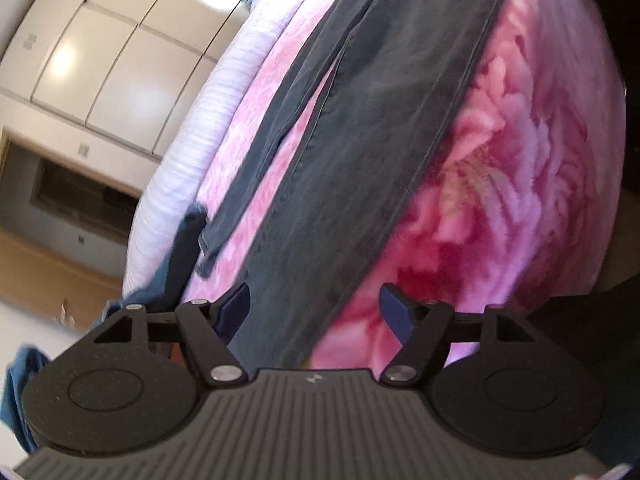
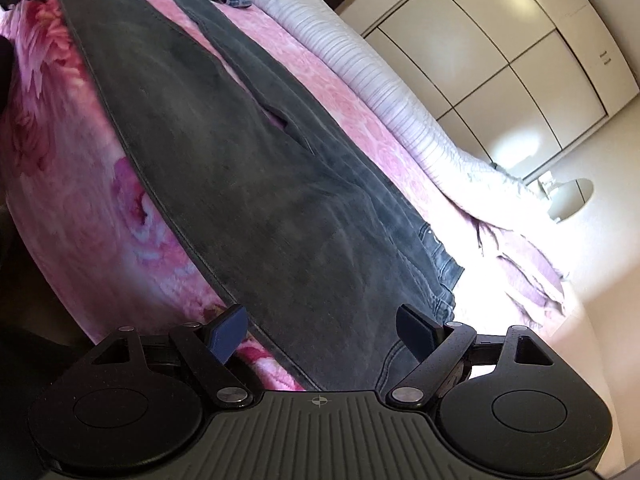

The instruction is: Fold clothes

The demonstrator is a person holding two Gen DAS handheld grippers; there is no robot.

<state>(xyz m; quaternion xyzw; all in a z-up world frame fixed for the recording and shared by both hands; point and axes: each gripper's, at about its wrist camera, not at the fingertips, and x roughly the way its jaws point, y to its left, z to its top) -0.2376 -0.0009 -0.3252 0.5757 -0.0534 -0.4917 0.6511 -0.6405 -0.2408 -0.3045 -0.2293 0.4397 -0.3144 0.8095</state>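
Dark grey jeans (image 1: 384, 128) lie stretched out flat on a pink flowered blanket (image 1: 500, 184), one leg spread apart from the other. My left gripper (image 1: 314, 306) is open just above the hem end of the near leg, with nothing between its fingers. In the right wrist view the same jeans (image 2: 240, 168) run away from the camera, waistband and pocket end nearest. My right gripper (image 2: 322, 328) is open over the waist end, its blue pads apart and empty.
A white striped quilt (image 2: 360, 64) lies bunched along the far side of the bed. Blue denim clothing (image 1: 168, 272) is heaped near the bed's edge. Cream wardrobe doors (image 2: 520, 60) line the wall beyond. A purple cloth (image 2: 524, 272) lies by the waist end.
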